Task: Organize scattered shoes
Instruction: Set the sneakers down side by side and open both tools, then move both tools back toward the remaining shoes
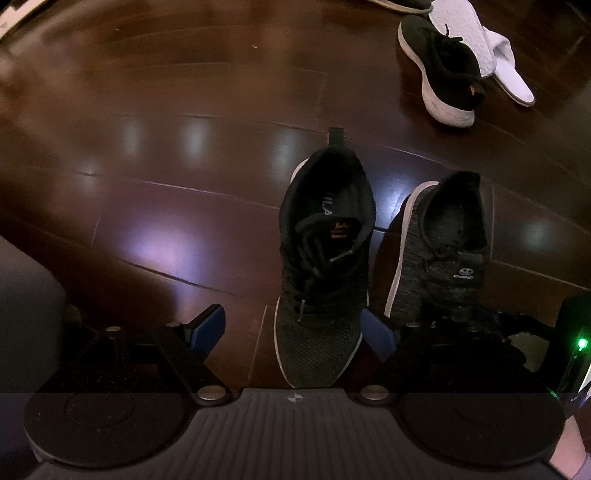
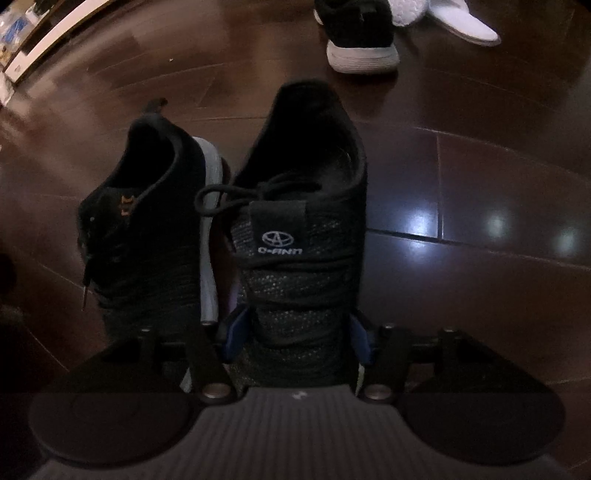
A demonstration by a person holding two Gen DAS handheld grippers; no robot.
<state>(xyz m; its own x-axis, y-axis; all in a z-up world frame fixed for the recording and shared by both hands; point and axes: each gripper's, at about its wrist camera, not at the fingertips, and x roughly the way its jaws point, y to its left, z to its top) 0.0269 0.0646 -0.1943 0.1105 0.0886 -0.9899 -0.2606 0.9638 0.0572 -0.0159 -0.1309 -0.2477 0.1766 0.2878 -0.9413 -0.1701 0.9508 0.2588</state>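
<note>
Right gripper [image 2: 295,334]: my jaws clamp the grey knit shoe [image 2: 295,236].
Left gripper [image 1: 295,332]: jaws released around the black shoe [image 1: 321,266].
Cut off: white slipper [image 1: 491,55].

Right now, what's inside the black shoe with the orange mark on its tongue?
Inside the black shoe you can see a dark insole with pale lettering and loose laces spilling in. The toe end is covered by the tongue, so I can't tell what's there.

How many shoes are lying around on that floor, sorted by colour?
Black or dark grey sneakers with pale soles: 3 whole ones, namely the orange-tabbed sneaker, the grey knit sneaker and the far black sneaker
White slippers: 2, the quilted slipper and the plain slipper
Dark shoe cut off at the top edge: 1
Total: 6
</note>
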